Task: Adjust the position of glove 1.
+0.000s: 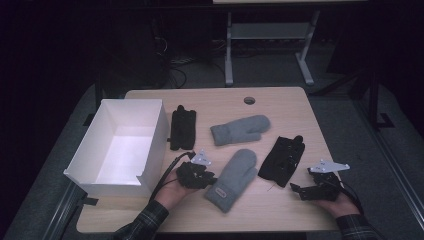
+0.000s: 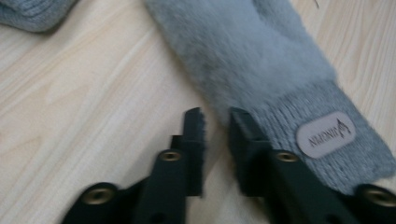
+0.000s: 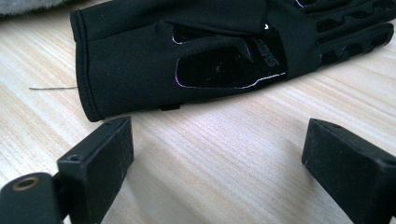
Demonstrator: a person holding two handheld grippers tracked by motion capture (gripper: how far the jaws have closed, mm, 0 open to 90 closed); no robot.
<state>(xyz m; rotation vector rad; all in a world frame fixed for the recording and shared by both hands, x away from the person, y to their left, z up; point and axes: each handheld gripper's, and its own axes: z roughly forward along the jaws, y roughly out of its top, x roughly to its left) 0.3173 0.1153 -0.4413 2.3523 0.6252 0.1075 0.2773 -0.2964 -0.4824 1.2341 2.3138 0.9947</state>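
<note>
A grey mitten lies at the front middle of the table, cuff toward me, with an oval label on the cuff. My left gripper sits at the left edge of its cuff. The jaws stand a narrow gap apart with bare wood between them, and the right jaw is against the mitten's side. A black glove lies flat to the right. My right gripper rests just short of its cuff, open wide and holding nothing.
A second grey mitten lies farther back in the middle, and another black glove lies beside the white open box at the left. The wooden table has a cable hole near its far edge.
</note>
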